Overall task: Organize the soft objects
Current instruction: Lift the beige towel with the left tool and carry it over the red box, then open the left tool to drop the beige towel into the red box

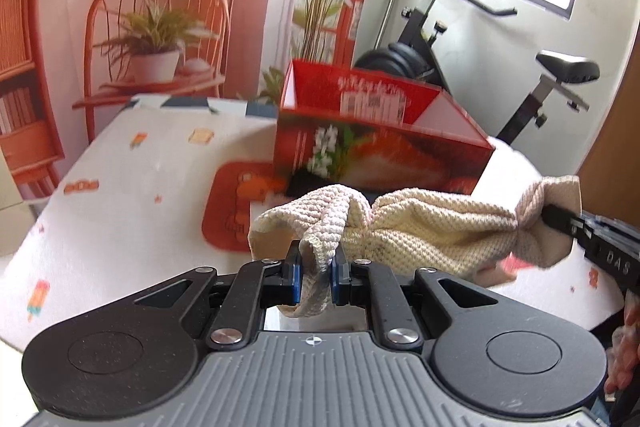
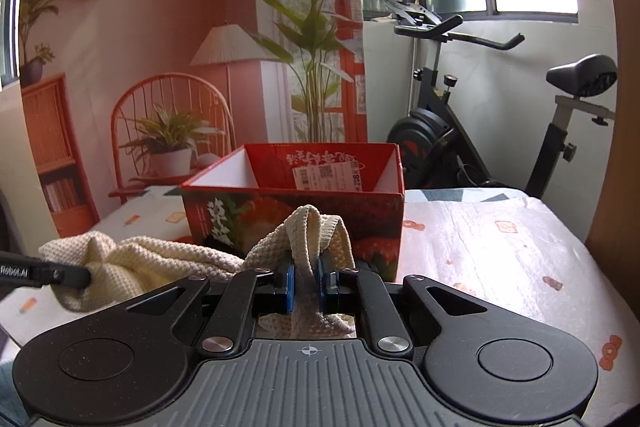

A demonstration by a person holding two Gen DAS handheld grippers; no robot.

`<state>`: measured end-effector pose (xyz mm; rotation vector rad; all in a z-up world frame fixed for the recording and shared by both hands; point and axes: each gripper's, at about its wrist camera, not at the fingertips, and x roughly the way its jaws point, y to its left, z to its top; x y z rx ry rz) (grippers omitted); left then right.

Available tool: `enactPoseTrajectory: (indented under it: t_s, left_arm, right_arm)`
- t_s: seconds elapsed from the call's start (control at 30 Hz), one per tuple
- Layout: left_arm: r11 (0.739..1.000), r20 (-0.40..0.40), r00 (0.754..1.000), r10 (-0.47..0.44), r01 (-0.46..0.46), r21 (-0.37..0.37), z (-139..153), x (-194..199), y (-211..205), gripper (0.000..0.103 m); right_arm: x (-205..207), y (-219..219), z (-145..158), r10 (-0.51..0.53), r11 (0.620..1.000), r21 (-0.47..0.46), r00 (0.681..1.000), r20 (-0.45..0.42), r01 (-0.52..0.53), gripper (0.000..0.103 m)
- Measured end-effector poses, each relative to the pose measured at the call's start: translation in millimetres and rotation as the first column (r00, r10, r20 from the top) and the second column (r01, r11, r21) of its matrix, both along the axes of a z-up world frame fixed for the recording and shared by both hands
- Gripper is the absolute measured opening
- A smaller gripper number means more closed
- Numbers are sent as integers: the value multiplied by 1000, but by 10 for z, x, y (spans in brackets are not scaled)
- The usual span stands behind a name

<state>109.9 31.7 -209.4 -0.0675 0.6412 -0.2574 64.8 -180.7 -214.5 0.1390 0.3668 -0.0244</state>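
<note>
Beyond my jaws stood a white counter with small printed pictures, an exercise bike behind. My left gripper and right gripper clamped opposite ends of a cream waffle-knit cloth, before a glossy red box.

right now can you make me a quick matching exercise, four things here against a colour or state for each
Things:
1. knitted cloth
2. cardboard box
3. left gripper
4. exercise bike

States:
A. red, open at the top
B. black, on the floor beyond the table
C. cream, stretched between both grippers
D. shut on a bunched cloth end

Pairs: 1-C, 2-A, 3-D, 4-B
</note>
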Motion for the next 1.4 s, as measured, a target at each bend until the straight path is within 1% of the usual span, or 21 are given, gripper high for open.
enactPoseTrajectory:
  t_s: [0.13, 0.27, 0.37, 0.5, 0.57, 0.63, 0.77, 0.83, 1.0, 1.23, 1.3, 1.4]
  left_arm:
    - [1000, 34, 999, 6, -5, -22, 134, 138, 6, 14]
    - [1000, 57, 998, -2, 3, -10, 251, 385, -80, 14]
    - [1000, 66, 998, -19, 17, 16, 354, 692, -195, 14]
    - [999, 81, 996, -33, 31, 21, 520, 1152, -358, 14]
    - [999, 71, 997, -31, 30, 19, 558, 1378, -437, 14]
    - [999, 55, 998, -30, 29, 30, 562, 1584, -536, 14]
    - [995, 25, 999, -38, 35, 89, 492, 1877, -722, 14]
    - [992, 0, 999, -41, 41, 116, 435, 2037, -812, 14]
    - [971, -50, 994, -92, 101, 215, 219, 2341, -986, 14]
    - [965, -180, 979, -93, 133, 224, -72, 2671, -1010, 15]
    - [962, -197, 975, -102, 147, 232, -118, 2745, -1030, 15]
    - [958, -212, 970, -119, 168, 232, -144, 2754, -1039, 15]
  right_arm:
    - [67, -91, 102, 15, 1000, 16, 1000, 21, -15, 10]
    - [263, -191, 240, 22, 1000, 8, 999, 46, -22, 10]
    - [471, -296, 380, 29, 999, -22, 997, 69, -28, 10]
    - [819, -441, 549, 27, 997, -81, 995, 92, -19, 10]
    - [1016, -518, 601, 23, 995, -101, 996, 88, -15, 10]
    - [1225, -585, 624, 15, 994, -111, 997, 73, -7, 10]
    - [1624, -685, 589, 1, 991, -132, 1000, 26, 3, 10]
    - [1810, -697, 544, -5, 987, -159, 1000, 2, 5, 10]
    - [2184, -716, 393, 11, 984, -175, 998, -66, -23, 10]
    - [2535, -756, 162, 38, 988, -139, 981, -190, -65, 10]
    - [2594, -747, 114, 50, 989, -127, 974, -219, -79, 10]
    - [2680, -732, 47, 64, 991, -100, 962, -265, -94, 10]
